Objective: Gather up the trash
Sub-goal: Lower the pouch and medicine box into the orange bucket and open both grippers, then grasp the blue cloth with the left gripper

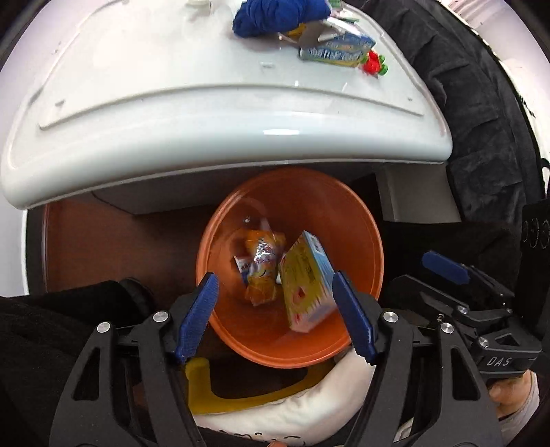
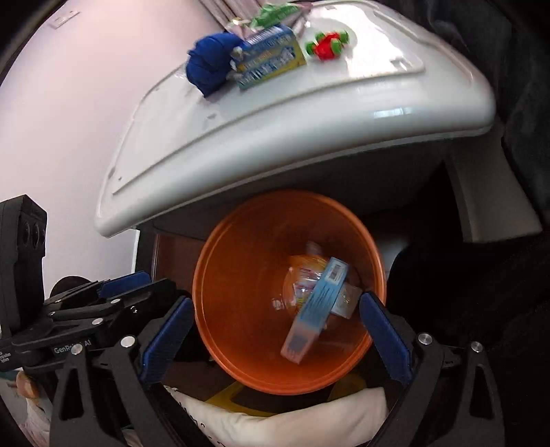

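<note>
Both grippers' fingers (image 1: 197,319) wide, empty, above orange bin (image 1: 361,220); barcode on box (image 2: 314,306) only rightward.

**Bin below the table's near edge**

The bin (image 1: 292,350) stands on the floor, partly under the table (image 1: 172,120). In it a box (image 1: 307,285) leans beside a wrapper (image 1: 263,268). Near the table's far edge lie a cloth (image 1: 275,15), a carton (image 1: 338,51) and a toy (image 1: 374,65).

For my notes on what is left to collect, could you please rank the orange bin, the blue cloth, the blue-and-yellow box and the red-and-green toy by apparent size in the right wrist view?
1. orange bin
2. blue cloth
3. blue-and-yellow box, close to the cloth, so unsure
4. red-and-green toy
</note>
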